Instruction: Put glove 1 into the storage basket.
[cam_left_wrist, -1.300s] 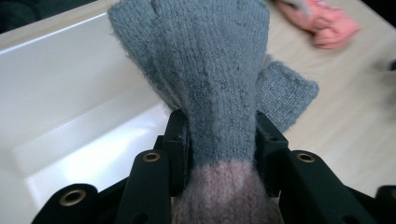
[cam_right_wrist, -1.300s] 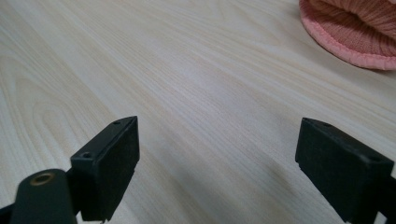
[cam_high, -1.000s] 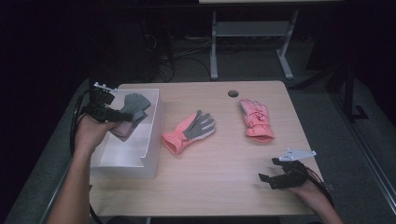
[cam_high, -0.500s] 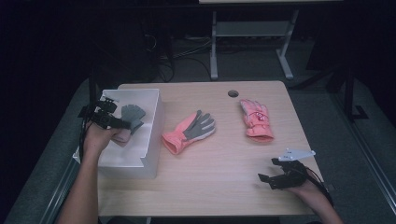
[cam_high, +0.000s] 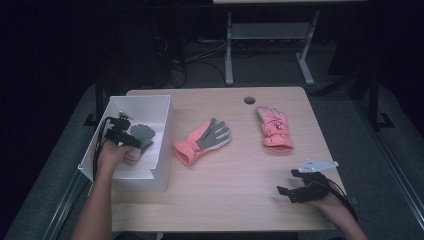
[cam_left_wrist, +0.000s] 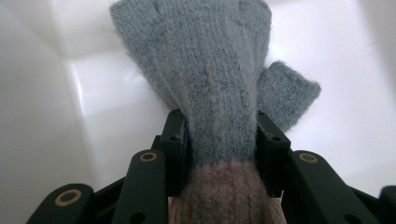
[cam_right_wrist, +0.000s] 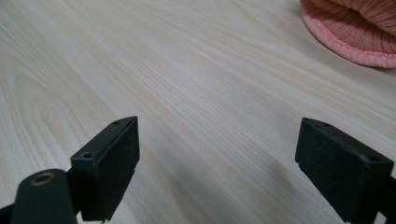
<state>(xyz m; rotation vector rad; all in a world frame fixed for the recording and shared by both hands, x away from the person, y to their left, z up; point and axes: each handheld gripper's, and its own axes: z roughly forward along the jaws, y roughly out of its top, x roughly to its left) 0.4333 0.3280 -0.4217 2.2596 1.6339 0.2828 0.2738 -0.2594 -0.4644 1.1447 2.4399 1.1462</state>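
At the table's near edge the right gripper (cam_high: 290, 191) rests with jaws wide and empty, well apart from the two pink gloves (cam_high: 202, 142) ahead of it. Farther off at the left, the left gripper (cam_high: 131, 138), its jaws having just eased open slightly, clasps the grey glove (cam_left_wrist: 212, 74) at the cuff inside the white box (cam_high: 162, 131), fingers pointing straight away toward the box floor.

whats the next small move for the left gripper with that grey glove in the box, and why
Probably open the jaws fully and lift away. The left gripper has just been easing open with the grey glove between its jaws, and the glove already lies down inside the white box. Two pink gloves wait on the table, so letting go frees the hand.
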